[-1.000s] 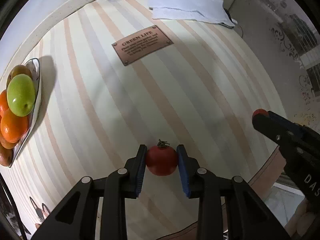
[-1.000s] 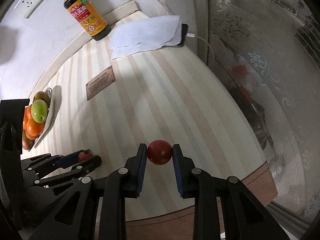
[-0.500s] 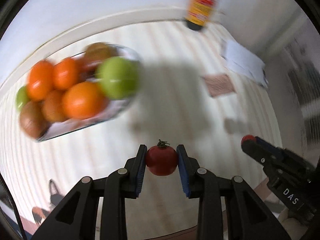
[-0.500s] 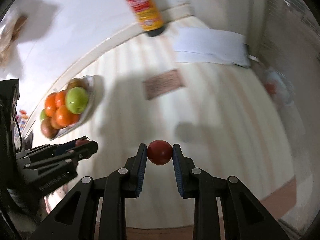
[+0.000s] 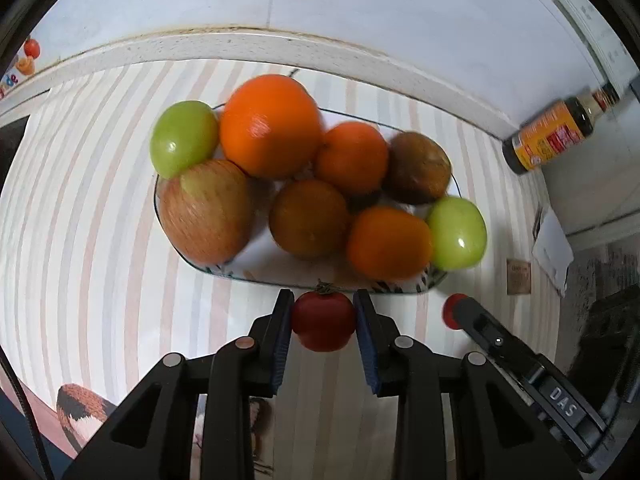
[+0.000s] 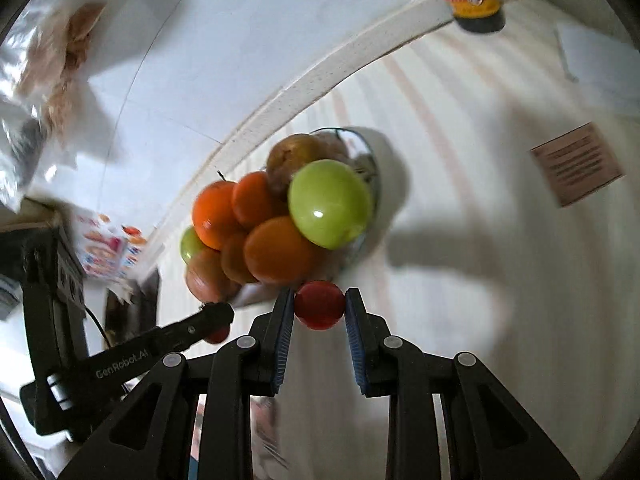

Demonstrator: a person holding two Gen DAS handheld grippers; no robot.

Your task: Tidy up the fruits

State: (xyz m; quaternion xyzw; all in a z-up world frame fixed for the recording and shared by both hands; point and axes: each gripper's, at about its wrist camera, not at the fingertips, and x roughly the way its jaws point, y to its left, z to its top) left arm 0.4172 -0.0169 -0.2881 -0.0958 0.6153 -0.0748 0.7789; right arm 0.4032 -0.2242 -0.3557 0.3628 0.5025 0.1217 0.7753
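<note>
Left wrist view: left gripper [image 5: 323, 322] clamps small stemmed red tomato [image 5: 323, 320] below the heaped oval fruit dish [image 5: 240, 270]; right gripper [image 6: 319, 305] pinches smooth round red tomato [image 6: 319, 304], both poised for placing

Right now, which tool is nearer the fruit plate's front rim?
Left. The left tool, holding a stemmed tomato, sits just short of the fruit plate rim. The right tool, holding its own tomato, trails off the plate's right end.

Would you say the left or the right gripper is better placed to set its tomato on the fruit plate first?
Probably left. The left gripper holds its tomato square at the plate rim, facing bare plate. The right gripper meets the heaped end, behind the green apple.
</note>
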